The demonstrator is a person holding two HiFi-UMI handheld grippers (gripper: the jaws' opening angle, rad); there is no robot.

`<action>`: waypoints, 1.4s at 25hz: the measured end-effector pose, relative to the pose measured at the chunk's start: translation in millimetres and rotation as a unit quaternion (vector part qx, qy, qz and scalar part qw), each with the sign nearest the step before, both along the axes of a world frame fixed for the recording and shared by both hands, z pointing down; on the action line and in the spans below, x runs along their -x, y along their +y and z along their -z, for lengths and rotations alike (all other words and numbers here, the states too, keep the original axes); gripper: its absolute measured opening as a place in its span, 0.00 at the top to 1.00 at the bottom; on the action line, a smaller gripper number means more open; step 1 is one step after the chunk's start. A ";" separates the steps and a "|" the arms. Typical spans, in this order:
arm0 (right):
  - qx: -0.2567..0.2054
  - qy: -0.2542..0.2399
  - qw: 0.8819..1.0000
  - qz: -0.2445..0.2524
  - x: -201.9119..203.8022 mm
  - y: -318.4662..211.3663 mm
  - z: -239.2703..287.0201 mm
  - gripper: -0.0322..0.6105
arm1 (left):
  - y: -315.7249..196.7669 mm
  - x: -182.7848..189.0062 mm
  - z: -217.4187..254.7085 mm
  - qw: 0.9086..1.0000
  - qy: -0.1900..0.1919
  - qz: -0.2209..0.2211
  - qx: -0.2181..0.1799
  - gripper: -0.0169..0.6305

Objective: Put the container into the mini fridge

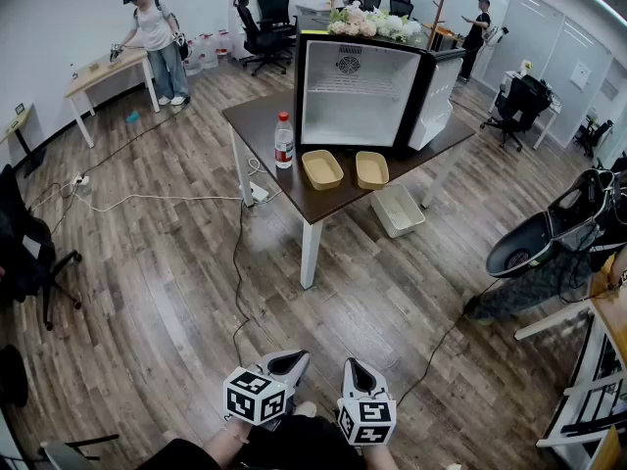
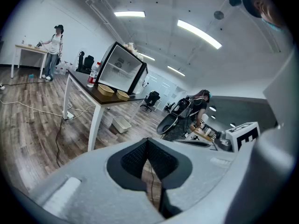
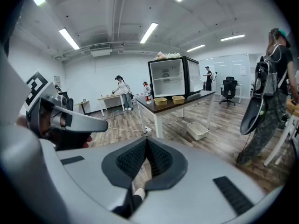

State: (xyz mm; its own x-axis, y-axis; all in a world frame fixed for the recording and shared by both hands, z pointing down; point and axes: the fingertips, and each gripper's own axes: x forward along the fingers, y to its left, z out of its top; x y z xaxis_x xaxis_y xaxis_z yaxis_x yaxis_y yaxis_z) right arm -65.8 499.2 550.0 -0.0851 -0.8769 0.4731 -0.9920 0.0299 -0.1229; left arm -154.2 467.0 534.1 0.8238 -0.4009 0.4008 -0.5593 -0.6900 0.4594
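Note:
Two tan containers [image 1: 322,168] [image 1: 371,168] sit side by side on a dark brown table [image 1: 257,117], in front of a black mini fridge [image 1: 348,91] whose door [image 1: 437,96] hangs open to the right. Both show small and far off in the gripper views, the containers [image 3: 160,100] below the fridge [image 3: 170,78]. My left gripper [image 1: 297,359] and right gripper [image 1: 350,365] are held low near my body, several steps from the table. Each is shut with nothing between its jaws.
A clear bottle with a red cap [image 1: 283,141] stands at the table's left. A white bin [image 1: 397,209] lies on the floor under the table, with cables [image 1: 147,199] trailing across the wood floor. A person [image 1: 155,39] stands at a far desk; another stands at my right [image 1: 549,243].

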 end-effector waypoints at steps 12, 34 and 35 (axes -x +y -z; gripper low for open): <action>0.007 0.003 0.999 -0.035 -14.6 -47.1 0.2 0.94 | -57.3 -11.3 7.5 0.999 -0.002 -0.001 -0.043 0.96; -0.042 0.028 0.992 -0.116 -32.7 -196.9 36.8 0.94 | -221.6 15.5 17.3 0.998 0.006 0.031 -0.060 0.96; -0.039 0.027 0.992 -0.119 -34.2 -198.8 35.6 0.94 | -226.2 17.0 19.7 0.997 0.006 0.034 -0.065 0.96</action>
